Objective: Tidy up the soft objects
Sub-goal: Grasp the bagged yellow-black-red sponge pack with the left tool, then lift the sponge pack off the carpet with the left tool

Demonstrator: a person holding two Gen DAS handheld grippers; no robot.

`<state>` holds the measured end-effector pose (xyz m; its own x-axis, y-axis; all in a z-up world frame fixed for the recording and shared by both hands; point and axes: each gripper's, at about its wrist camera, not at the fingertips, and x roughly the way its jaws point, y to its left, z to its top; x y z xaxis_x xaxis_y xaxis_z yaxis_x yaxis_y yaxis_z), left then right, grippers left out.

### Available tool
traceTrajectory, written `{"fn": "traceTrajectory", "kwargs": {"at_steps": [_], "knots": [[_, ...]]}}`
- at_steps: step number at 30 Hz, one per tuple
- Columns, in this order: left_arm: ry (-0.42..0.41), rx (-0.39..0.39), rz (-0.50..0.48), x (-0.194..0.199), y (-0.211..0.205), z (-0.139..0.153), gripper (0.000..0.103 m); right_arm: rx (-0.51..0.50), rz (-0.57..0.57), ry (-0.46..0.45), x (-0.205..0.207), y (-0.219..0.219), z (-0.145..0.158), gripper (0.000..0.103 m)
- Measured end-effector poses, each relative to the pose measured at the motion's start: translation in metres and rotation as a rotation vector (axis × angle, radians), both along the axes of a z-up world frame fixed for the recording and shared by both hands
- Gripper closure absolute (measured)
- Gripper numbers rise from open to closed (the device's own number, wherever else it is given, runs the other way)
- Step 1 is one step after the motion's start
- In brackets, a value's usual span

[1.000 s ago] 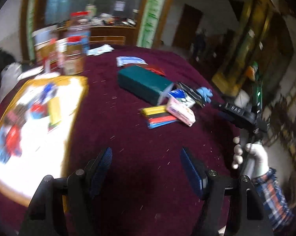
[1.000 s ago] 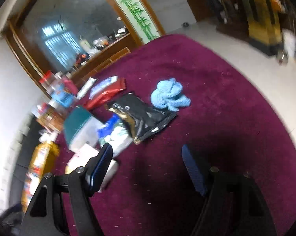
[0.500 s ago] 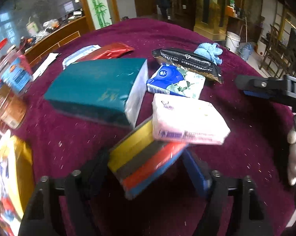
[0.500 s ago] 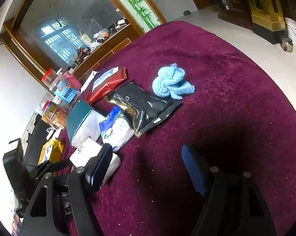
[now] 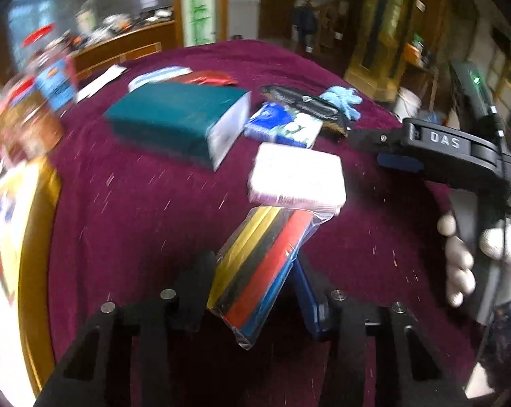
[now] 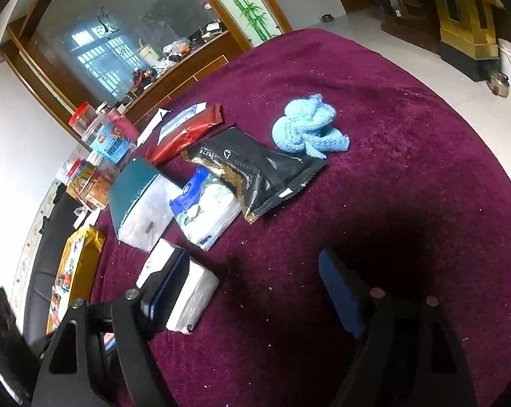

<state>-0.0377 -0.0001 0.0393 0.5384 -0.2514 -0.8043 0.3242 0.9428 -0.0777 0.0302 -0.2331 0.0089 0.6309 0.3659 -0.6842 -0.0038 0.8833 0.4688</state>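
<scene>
Sponge pack (image 5: 259, 271) lying between closing left gripper (image 5: 255, 288) jaws on maroon tablecloth (image 5: 136, 210).

Long axis running up and away toward pink tissue pack (image 5: 296, 176), far end tucked under it. Jaws narrower than half a second ago, contact unclear. Right gripper (image 6: 252, 285), well apart from sponge pack beyond tissue pack, opening, nothing between; left plainly nearer.

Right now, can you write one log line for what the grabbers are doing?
left gripper: closing around sponge pack | right gripper: opening, empty | tissue pack: on table
</scene>
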Motion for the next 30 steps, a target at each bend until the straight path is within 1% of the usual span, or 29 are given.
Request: {"fn": "traceTrajectory", "kwargs": {"at_steps": [2, 5, 6, 8, 9, 10, 11, 13, 15, 19, 24, 30], "knots": [[-0.001, -0.016, 0.036, -0.008, 0.009, -0.002, 0.049, -0.042, 0.007, -0.005, -0.001, 0.006, 0.001, 0.023], [-0.021, 0.009, 0.062, -0.007, 0.014, -0.007, 0.041, -0.096, 0.021, -0.007, 0.000, 0.014, 0.001, 0.021], [-0.014, 0.016, 0.062, -0.004, 0.013, -0.010, 0.037, -0.103, 0.024, -0.007, 0.000, 0.015, 0.001, 0.020], [0.016, 0.026, 0.057, 0.000, 0.011, -0.020, 0.035, -0.098, 0.030, -0.005, -0.001, 0.015, 0.002, 0.020], [0.015, 0.039, 0.052, 0.002, 0.008, -0.023, 0.031, -0.087, 0.029, -0.005, -0.001, 0.014, 0.002, 0.020], [0.010, 0.049, 0.041, 0.003, 0.007, -0.024, 0.024, -0.069, 0.028, -0.007, -0.001, 0.012, 0.003, 0.020], [0.012, 0.055, 0.028, 0.004, 0.004, -0.026, 0.021, -0.060, 0.028, -0.010, -0.001, 0.011, 0.004, 0.020], [0.025, 0.051, 0.003, 0.006, -0.001, -0.028, 0.008, -0.056, 0.034, -0.015, -0.002, 0.013, 0.006, 0.020], [0.038, 0.066, -0.026, 0.006, -0.006, -0.030, 0.001, -0.066, 0.044, -0.018, -0.002, 0.017, 0.007, 0.020], [0.043, 0.068, -0.023, 0.009, -0.009, -0.031, 0.001, -0.075, 0.054, -0.029, -0.004, 0.020, 0.009, 0.020], [0.043, 0.068, -0.023, 0.009, -0.009, -0.030, 0.001, -0.099, 0.038, -0.056, -0.008, 0.020, 0.014, 0.020], [0.043, 0.070, -0.020, 0.008, -0.009, -0.030, 0.001, -0.180, -0.001, -0.112, -0.013, 0.019, 0.019, 0.020]]}}
